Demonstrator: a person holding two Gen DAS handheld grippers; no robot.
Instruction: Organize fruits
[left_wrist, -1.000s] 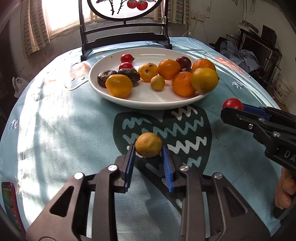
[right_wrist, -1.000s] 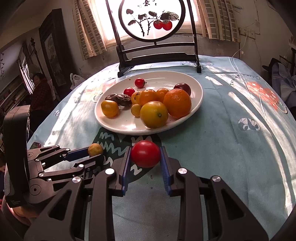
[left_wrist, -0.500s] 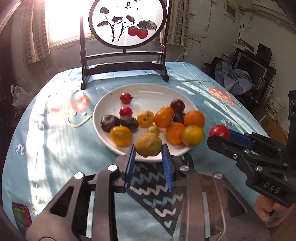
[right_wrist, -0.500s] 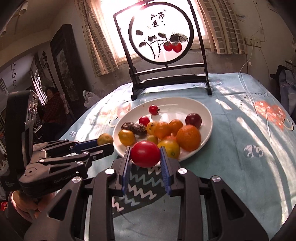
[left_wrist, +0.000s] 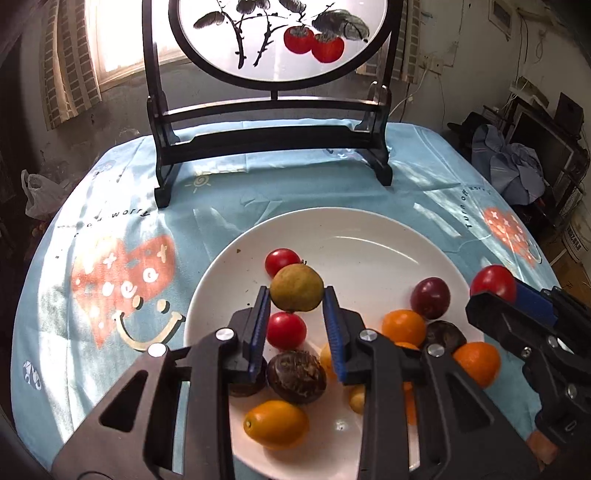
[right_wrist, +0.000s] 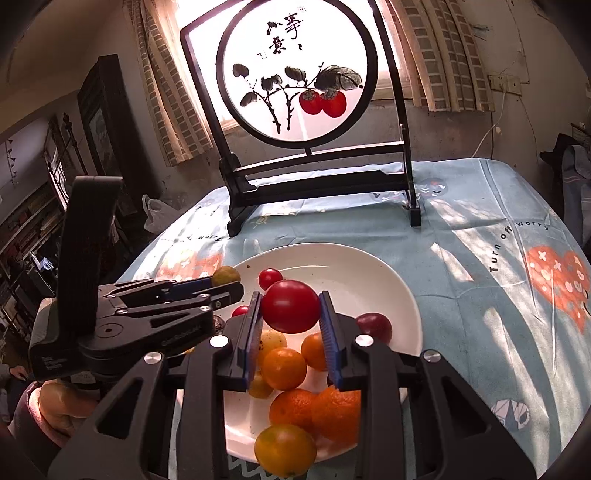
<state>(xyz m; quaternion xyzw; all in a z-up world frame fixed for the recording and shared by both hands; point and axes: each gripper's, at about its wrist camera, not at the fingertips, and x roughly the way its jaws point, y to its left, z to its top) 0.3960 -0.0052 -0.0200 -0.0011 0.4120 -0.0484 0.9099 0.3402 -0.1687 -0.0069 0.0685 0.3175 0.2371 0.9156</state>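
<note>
Left gripper (left_wrist: 296, 295): my fingers clamped on a yellow-green citrus fruit (left_wrist: 296, 287), held above the white plate (left_wrist: 369, 236).
Right gripper (right_wrist: 290, 314): my fingers clamped on a red tomato (right_wrist: 291, 311), also over the plate.
On the plate: two cherry tomatoes (left_wrist: 286, 330), a dark plum (left_wrist: 430, 297), oranges (left_wrist: 403, 327), a passion fruit (left_wrist: 296, 376), a yellow kumquat (left_wrist: 276, 424).
Behind, on the blue tablecloth (left_wrist: 110, 236): a round painted screen (right_wrist: 297, 74) in a dark wooden stand.
</note>
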